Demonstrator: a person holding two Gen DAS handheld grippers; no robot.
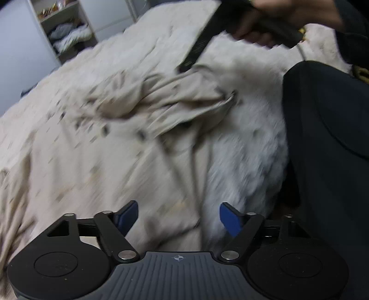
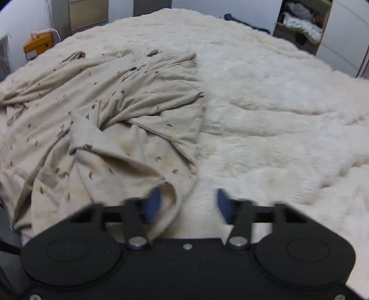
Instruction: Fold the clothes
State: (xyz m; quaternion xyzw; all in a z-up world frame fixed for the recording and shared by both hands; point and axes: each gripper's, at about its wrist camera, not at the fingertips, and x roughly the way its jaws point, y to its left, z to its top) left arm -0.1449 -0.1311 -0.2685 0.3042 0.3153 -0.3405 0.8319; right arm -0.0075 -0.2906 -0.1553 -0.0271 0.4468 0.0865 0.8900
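A beige garment (image 1: 138,120) with small dark specks lies crumpled on a white fluffy bedspread (image 1: 249,138). My left gripper (image 1: 178,218) hovers over its near part, open, with nothing pinched between the blue pads (image 1: 230,219). In the left wrist view my right gripper (image 1: 184,67) reaches down from the top to a raised fold of the garment, blurred. In the right wrist view the garment (image 2: 115,103) spreads to the left and a rolled hem sits just inside the left pad (image 2: 153,203). The right gripper (image 2: 188,203) has its jaws apart and the pads do not press the cloth.
A person's hand (image 1: 276,13) holds the right gripper, and a dark-clothed leg (image 1: 327,150) fills the right side. The bedspread (image 2: 276,103) stretches far to the right. An open shelf with clothes (image 2: 302,25) stands behind the bed, an orange box (image 2: 38,46) at back left.
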